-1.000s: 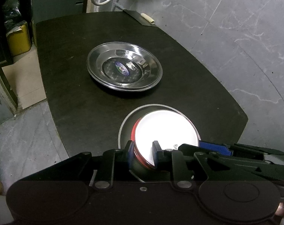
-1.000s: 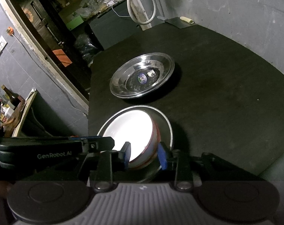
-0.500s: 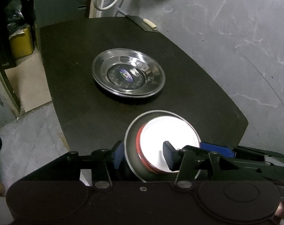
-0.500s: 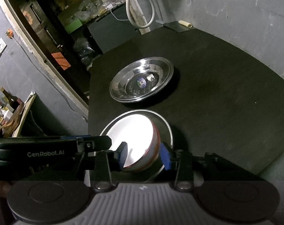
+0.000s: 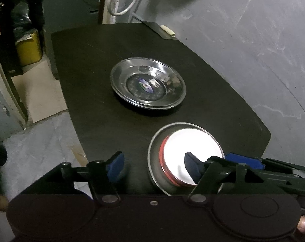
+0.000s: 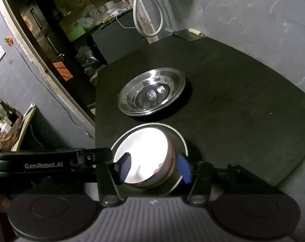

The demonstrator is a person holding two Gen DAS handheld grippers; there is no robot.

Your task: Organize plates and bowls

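Both jaws have spread since a second ago: left hand-held gripper (image 5: pixel 155 168) gapes wide at the bowl's (image 5: pixel 190 155) left rim, right hand-held gripper (image 6: pixel 155 168) straddles it loosely. Bowl sits in the near plate (image 6: pixel 178 137) on the desk (image 5: pixel 87 64); beyond lies the steel plate (image 5: pixel 148 84). Only the right view shows shelves (image 6: pixel 75 20).

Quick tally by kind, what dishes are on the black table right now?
Steel plates: 2, the far steel plate and the near steel plate under the bowl.
White bowls with a red band: 1, the white bowl, sitting in the near plate.
Total: 3 dishes.
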